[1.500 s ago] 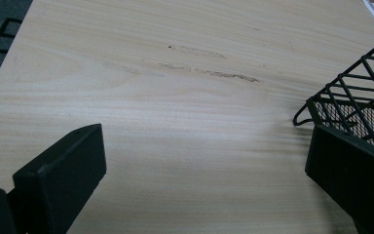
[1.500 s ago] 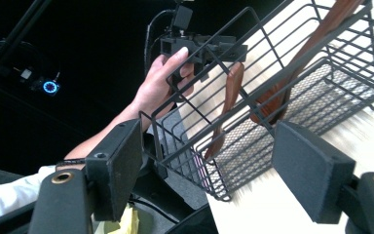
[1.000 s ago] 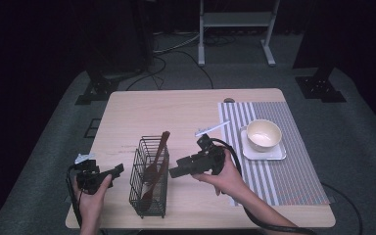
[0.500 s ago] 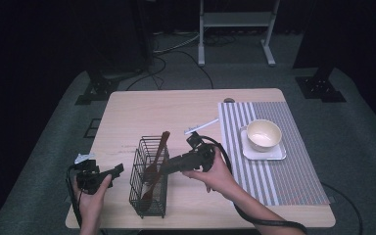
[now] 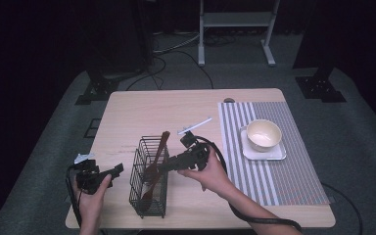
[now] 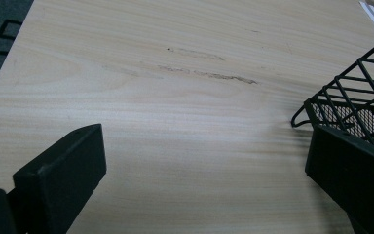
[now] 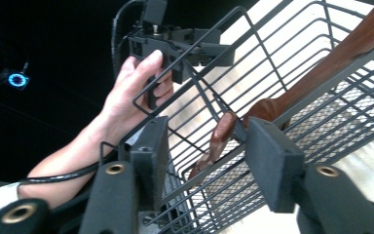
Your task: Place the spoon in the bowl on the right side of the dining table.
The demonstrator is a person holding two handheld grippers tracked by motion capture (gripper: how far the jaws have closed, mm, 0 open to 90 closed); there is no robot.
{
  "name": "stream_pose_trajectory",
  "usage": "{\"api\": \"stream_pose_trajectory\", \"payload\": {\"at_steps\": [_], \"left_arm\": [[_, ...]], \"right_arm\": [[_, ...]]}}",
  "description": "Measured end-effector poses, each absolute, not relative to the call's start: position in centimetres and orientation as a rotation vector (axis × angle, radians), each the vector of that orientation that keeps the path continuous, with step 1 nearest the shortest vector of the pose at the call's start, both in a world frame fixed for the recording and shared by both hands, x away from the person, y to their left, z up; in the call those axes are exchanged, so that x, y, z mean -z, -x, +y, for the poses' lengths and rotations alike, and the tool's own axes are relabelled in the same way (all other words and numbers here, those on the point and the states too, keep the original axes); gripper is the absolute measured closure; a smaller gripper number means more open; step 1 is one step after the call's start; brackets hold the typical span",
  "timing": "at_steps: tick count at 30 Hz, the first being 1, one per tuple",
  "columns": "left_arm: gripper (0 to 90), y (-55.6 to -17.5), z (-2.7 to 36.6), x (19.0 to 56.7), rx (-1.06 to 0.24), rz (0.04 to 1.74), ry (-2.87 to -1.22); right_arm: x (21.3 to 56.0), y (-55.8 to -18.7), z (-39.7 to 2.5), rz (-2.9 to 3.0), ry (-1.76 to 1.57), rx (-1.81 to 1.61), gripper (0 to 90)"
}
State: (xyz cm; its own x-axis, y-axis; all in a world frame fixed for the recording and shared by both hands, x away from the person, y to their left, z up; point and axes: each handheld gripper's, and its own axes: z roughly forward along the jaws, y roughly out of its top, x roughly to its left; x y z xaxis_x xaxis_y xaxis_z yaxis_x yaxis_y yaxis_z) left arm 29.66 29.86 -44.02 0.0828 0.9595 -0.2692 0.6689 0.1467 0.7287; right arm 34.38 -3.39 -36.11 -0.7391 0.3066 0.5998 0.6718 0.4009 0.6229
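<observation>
From the high view, your right gripper [image 5: 165,166] reaches in at the rim of the black wire basket [image 5: 148,203] near the table's [image 5: 142,110] front edge; a wooden spoon [image 5: 154,165] leans in it, bowl down, handle sticking up past the rim toward the far side; your left gripper [image 5: 117,169] hovers just left of the basket, holding nothing; the bowl [image 5: 263,134] sits well apart on the striped mat [image 5: 274,171].

In the left gripper view, your jaws stand wide apart over bare wood, the basket's [image 6: 355,92] corner beside the right one.

In the right gripper view, your jaws are apart on either side of the basket's top wire [image 7: 233,158], not yet closed, with the spoon [image 7: 272,109] just beyond them.

The spoon looks light, stiff and smoothly finished, so it may slip; you'd do best to pinch the bare handle above the rim; the basket looks light too and could tip or slide if you snag its wires.
</observation>
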Motion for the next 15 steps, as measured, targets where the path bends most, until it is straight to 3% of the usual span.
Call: {"api": "stream_pose_trajectory", "payload": {"at_steps": [15], "left_arm": [[0.2, -29.65, 29.85, 43.98, -0.477, 1.654, -1.593]], "right_arm": [[36.30, -34.42, -3.22, -2.277, 0.859, 1.297, 78.0]]}}
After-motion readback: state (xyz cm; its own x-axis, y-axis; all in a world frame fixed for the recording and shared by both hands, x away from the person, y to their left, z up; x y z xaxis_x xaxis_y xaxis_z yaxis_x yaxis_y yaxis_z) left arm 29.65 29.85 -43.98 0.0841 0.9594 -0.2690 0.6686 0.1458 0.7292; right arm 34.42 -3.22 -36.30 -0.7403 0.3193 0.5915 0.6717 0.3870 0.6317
